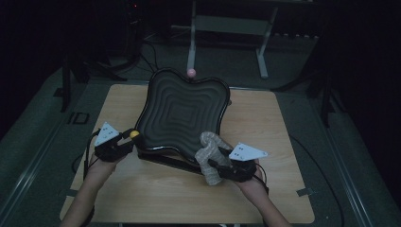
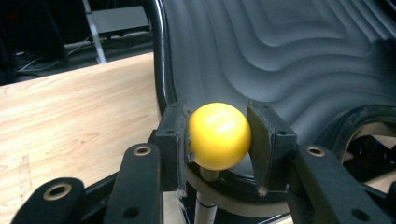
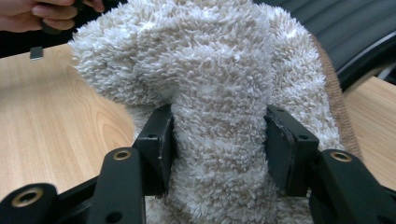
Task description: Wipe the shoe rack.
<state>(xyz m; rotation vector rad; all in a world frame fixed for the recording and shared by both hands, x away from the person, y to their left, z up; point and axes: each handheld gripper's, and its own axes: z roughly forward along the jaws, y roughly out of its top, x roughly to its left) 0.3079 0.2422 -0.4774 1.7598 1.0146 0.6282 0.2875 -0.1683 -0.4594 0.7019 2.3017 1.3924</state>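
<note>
The left claw (image 2: 218, 140) grips the round yellow knob (image 2: 218, 135) at the near-left rim of the wavy-edged black ribbed tray (image 1: 182, 113), which stands tilted on the pale wooden table (image 1: 265, 132). The right claw (image 3: 218, 149) squeezes a fluffy cream towel (image 3: 219, 88) (bunched up) against the tray's near-right edge. A small pink knob (image 1: 191, 72) sits at the far rim.

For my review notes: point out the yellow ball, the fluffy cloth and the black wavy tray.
yellow ball (image 2: 218, 135), left gripper view, middle of its front
fluffy cloth (image 3: 219, 121), right gripper view, bunched part between the jaws
black wavy tray (image 1: 182, 113), high view, ridged centre
</note>
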